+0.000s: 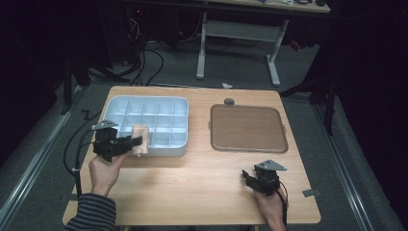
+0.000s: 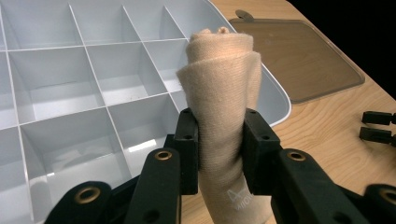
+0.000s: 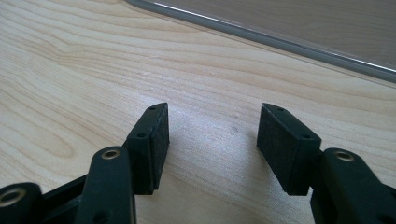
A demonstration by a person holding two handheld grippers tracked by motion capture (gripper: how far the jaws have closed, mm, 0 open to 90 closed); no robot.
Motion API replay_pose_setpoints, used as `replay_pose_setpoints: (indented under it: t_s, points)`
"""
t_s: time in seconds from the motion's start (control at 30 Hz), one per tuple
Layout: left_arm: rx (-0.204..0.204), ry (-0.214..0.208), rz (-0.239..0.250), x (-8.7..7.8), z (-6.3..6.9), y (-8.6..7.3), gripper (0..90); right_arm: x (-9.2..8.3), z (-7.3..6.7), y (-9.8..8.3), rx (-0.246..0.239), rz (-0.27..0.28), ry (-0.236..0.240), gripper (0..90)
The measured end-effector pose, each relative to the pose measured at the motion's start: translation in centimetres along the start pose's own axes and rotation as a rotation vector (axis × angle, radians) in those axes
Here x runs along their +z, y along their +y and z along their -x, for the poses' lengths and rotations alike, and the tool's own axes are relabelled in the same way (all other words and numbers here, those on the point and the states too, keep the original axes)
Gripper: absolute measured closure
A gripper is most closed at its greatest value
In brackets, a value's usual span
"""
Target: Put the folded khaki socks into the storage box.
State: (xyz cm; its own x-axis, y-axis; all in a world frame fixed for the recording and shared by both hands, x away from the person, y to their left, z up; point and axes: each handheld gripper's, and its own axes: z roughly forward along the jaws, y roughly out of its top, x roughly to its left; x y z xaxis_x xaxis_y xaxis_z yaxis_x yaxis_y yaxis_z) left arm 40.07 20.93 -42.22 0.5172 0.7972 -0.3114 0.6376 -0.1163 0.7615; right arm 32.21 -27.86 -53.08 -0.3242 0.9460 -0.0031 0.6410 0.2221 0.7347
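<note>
A rolled beige sock [image 2: 219, 98] stands between the jaws of my left gripper [image 2: 219, 149], whose pads press on its sides. In the high view the left gripper [image 1: 139, 143] holds the sock [image 1: 140, 139] at the near edge of the white compartment tray [image 1: 115, 102]. The tray's cells [image 2: 56, 84] look bare. My right gripper [image 1: 248, 176] rests low over the wooden table at the near right, with its jaws open and nothing between them [image 3: 212, 140].
A brown flat lid [image 1: 248, 128] lies on the table right of the tray; its edge [image 3: 280, 44] runs across ahead of the right gripper. A small grey disc [image 1: 229, 101] sits behind the lid. A cable trails off the table's left side.
</note>
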Motion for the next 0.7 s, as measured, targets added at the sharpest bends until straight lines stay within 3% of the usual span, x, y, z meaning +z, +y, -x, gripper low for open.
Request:
replay_pose_setpoints:
  t_s: [0.7]
  points:
    - [0.012,0.022,-0.009,0.2,-0.4,2.5,70.9,0.0,0.0,0.0,0.006,0.0,-0.001,43.8]
